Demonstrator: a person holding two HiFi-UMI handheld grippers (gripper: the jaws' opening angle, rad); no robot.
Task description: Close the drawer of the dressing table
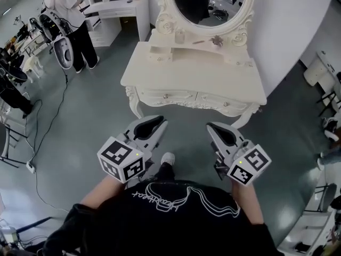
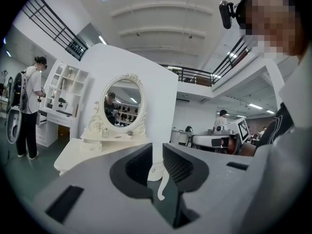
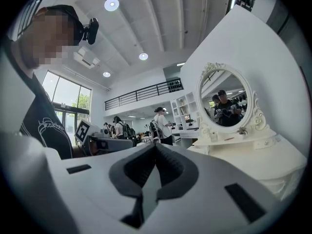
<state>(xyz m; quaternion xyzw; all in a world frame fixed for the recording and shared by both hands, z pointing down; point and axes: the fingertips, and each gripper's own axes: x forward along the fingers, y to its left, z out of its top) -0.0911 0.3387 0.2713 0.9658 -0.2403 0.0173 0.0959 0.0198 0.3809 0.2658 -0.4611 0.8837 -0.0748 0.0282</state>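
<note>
- The left gripper [image 1: 154, 124] is held level near the person's waist. In its own view its jaws stand just ajar with a narrow slit between them and nothing in it; only a table leg shows through, far off.
- The right gripper [image 1: 217, 129] is level beside it, its jaws closed tip to tip and empty.
- The dressing table [image 1: 197, 73] stands ahead of both grippers and well apart from them, against a white wall, with an oval mirror [image 1: 210, 1] above its raised back shelf.
- Two drawers sit side by side under the top, the left drawer [image 1: 178, 97] and the right drawer [image 1: 213, 102], each with a small knob. From the head view neither front clearly stands out from the frame, so which one needs closing cannot be told.
- A drawer like this is probably rigid, fairly light and free-sliding, so a steady straight push should be enough.
- The best contact is likely the flat front just beside the knob, met squarely with closed jaw tips. The knob itself is small and round, and the jaws could slip off it.
- The glossy painted front and carved trim may scratch or let the tips skid.
- The table's slender curved legs suggest a hard shove could shift it and rattle the small items on the shelf [image 1: 160, 52].
</note>
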